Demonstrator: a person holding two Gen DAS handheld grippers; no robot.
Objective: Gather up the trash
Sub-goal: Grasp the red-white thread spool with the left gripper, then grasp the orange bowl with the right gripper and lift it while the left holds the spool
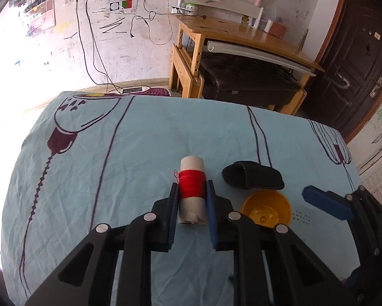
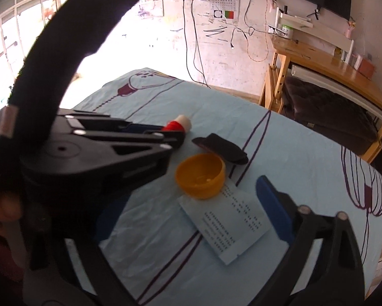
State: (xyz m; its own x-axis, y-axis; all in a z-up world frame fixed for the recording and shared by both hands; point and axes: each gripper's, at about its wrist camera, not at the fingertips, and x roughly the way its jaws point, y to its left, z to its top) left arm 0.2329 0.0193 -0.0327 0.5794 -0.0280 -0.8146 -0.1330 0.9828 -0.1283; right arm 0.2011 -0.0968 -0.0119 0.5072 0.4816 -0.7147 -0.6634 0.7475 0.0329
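a: fig. 1, read left to right. on the blue tablecloth (image 1: pixel 114 153) the left gripper (image 1: pixel 192 191) is clamped on the spool (image 1: pixel 192 188), a pale roll wound with red thread that lies on its side, one blue pad on each flank of the red band.

b: next comes the black pouch (image 1: pixel 252 176), lying just beyond the yellow bowl (image 1: pixel 266 207). a printed paper slip (image 2: pixel 229 219) lies with one corner tucked under the bowl. the right gripper (image 2: pixel 180 209) hangs above slip and bowl with its fingers spread wide, holding nothing.

a: risk one: the pads sit on thread, not on the core. the winding may slide or the roll may pivot and drop on lifting.

b: risk two: the two grippers stand close together, so a lift by the left could knock the right, or tip the bowl.

a: risk three: the slip lies flat on wrinkled cloth. a pinch there may catch fabric along with the paper.
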